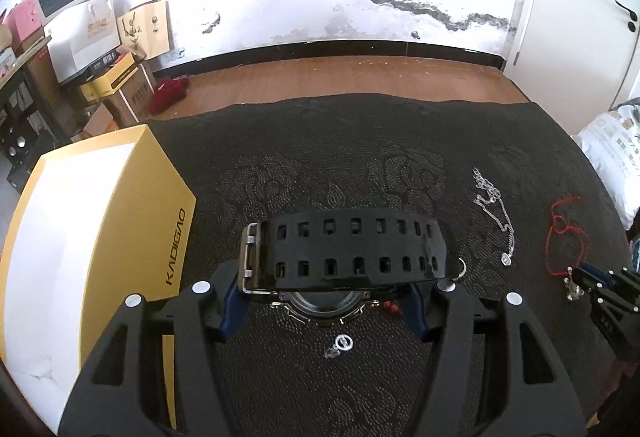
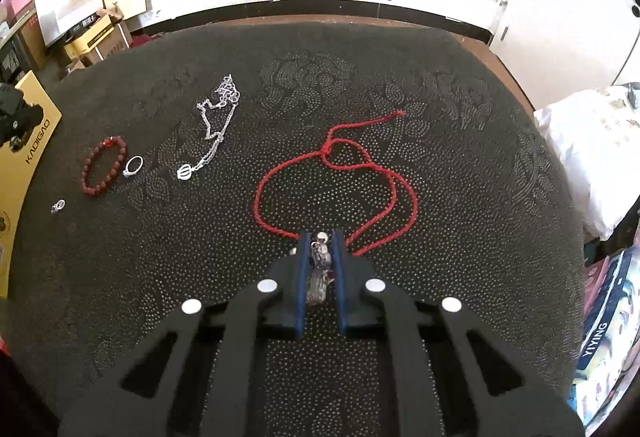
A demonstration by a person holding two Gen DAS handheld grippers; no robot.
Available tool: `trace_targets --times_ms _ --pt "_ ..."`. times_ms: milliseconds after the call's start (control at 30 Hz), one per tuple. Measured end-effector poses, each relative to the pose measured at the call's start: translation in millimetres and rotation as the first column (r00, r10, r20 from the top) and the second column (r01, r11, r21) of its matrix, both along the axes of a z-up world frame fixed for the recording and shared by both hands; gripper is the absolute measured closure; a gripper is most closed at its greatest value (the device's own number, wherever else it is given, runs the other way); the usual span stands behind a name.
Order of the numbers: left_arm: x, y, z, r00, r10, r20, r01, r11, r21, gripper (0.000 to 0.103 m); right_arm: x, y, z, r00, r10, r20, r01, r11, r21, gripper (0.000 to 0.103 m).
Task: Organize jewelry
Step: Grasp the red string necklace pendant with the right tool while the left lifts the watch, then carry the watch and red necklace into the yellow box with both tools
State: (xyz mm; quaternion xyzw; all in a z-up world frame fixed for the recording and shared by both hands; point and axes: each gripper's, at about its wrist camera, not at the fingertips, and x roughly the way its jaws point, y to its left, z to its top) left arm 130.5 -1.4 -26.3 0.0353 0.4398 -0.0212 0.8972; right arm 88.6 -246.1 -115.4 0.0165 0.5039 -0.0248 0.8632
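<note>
Left gripper (image 1: pixel 326 301), clamped across the chunky black rubber-strapped watch (image 1: pixel 344 257), sits just right of the open yellow cardboard box (image 1: pixel 132 197); right gripper (image 2: pixel 320 257) pinches the silver pendant (image 2: pixel 319 269).

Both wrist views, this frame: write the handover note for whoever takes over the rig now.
Left tool: shut on the black watch, held above the mat beside the open yellow box.
Right tool: shut on the silver pendant of the red cord necklace; the cord lies on the mat.
Loose on the mat: silver chain necklace, red bead bracelet, ring, small silver piece.
Nothing seen boxed yet; all pieces remain.
</note>
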Motion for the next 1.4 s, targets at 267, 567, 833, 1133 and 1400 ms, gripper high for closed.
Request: trace_targets --times_ms 267,567,833,1133,1400 --pt "-17 -9 4 0.999 -0.032 0.009 0.032 0.999 0.012 0.042 -15 4 34 0.998 0.023 0.059 -0.026 0.998 0.050 0.094" --pt "-22 -1 17 0.999 -0.043 0.005 0.043 0.999 -0.018 0.042 -23 5 83 0.989 0.028 0.143 -0.035 0.998 0.046 0.094" --pt "-43 19 69 0.999 -0.030 0.022 0.031 0.999 -0.045 0.042 -34 27 149 0.977 0.068 0.201 -0.073 0.997 0.017 0.094" --pt "-86 70 133 0.999 0.014 0.037 -0.012 0.999 -0.049 0.042 -46 105 240 0.943 0.209 0.257 -0.215 0.977 -0.003 0.094" --pt "-124 139 170 0.993 0.101 0.068 -0.101 0.995 0.001 0.042 -47 223 291 0.888 0.369 0.274 -0.380 0.925 -0.012 0.094"
